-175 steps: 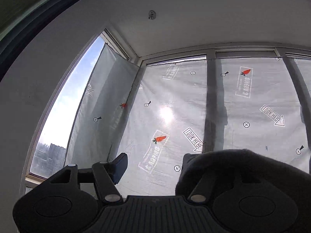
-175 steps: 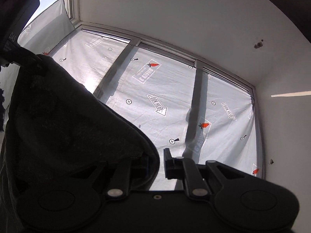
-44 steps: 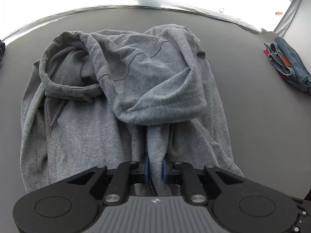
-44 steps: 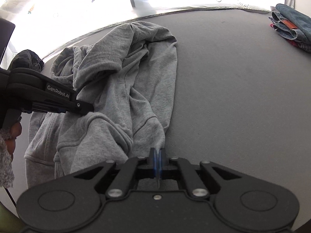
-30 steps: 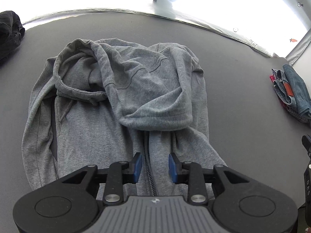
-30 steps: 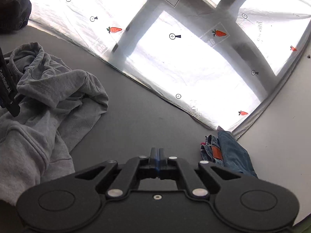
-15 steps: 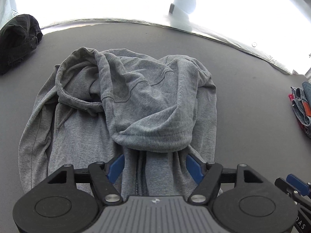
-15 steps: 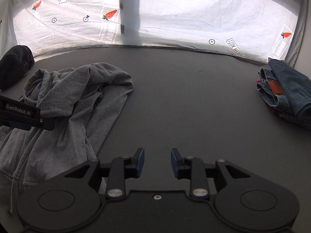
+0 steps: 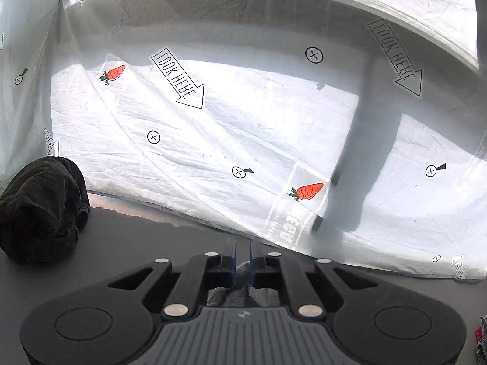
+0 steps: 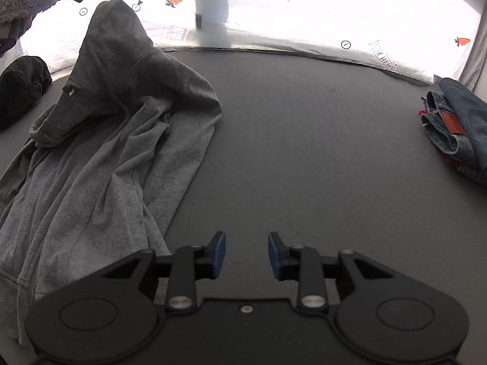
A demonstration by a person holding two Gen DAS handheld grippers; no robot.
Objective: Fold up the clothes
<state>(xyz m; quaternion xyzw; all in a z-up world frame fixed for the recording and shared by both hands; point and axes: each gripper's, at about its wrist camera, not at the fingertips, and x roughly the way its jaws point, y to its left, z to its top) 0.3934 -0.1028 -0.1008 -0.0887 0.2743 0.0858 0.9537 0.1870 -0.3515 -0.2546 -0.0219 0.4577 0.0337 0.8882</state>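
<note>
A dark grey table [image 10: 304,140] fills the right wrist view, backed by white plastic sheeting [image 9: 231,140] printed with carrots, arrows and crossed circles, with daylight behind it. The grey zip hoodie [image 10: 100,158] lies on the left half of the table, its body spread flat toward the near edge while the hood end is lifted off the surface, rising to a peak against the bright sheeting at upper left. A drawstring hangs down its front beside the zip.

A bundle of black clothing [image 9: 42,210] sits at the table's far left, near the sheeting and apart from the hoodie. Folded blue jeans [image 10: 456,127] rest at the far right edge, well apart from the hoodie.

The right gripper [image 10: 246,255] hovers over bare table just right of the hoodie's hem, its blue-padded fingers spread wide with nothing between them. The left gripper [image 9: 242,258] points at the sheeting; its fingers are drawn close together, pinching a fold of the grey hoodie fabric [image 9: 240,292] that shows between and below them.
</note>
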